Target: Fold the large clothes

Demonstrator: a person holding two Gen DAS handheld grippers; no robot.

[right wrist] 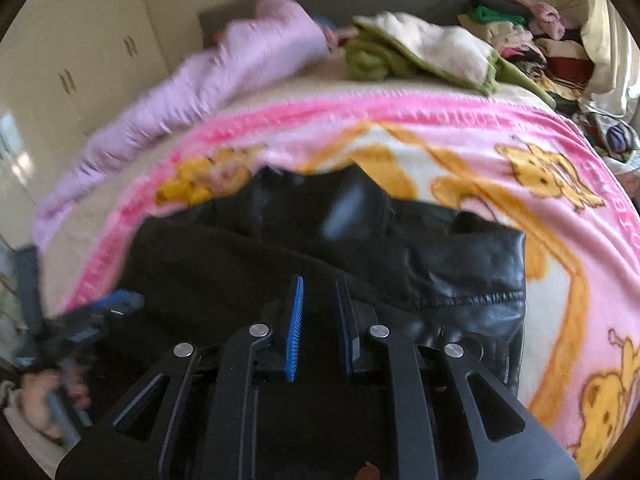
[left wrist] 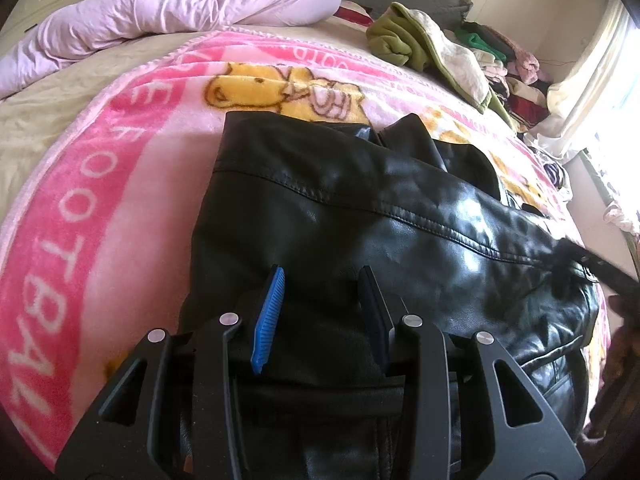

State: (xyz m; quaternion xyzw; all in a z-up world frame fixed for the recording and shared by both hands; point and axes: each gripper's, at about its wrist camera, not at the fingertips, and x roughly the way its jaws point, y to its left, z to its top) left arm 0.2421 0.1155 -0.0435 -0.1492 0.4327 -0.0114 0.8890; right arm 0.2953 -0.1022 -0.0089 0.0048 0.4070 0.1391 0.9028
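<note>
A black leather jacket (left wrist: 380, 208) lies partly folded on a pink cartoon blanket (left wrist: 100, 208). In the left wrist view my left gripper (left wrist: 322, 280) sits on the jacket's near left part. Its jaws are moderately apart, and a thick fold of leather fills the gap between the blue pads. In the blurred right wrist view my right gripper (right wrist: 320, 284) is over the near edge of the jacket (right wrist: 440, 264). Its jaws stand narrow, with dark jacket material in the slit. The left gripper (right wrist: 104, 312) shows blurred at lower left, held by a hand (right wrist: 36, 404).
A lilac quilt (left wrist: 180, 8) is bunched at the far left of the bed. A green and cream fleece (left wrist: 420, 40) and a pile of clothes (left wrist: 512, 76) crowd the far right corner beside a curtain (left wrist: 592, 80). The blanket (right wrist: 480, 152) is bare beyond the jacket. A wardrobe (right wrist: 72, 60) stands left.
</note>
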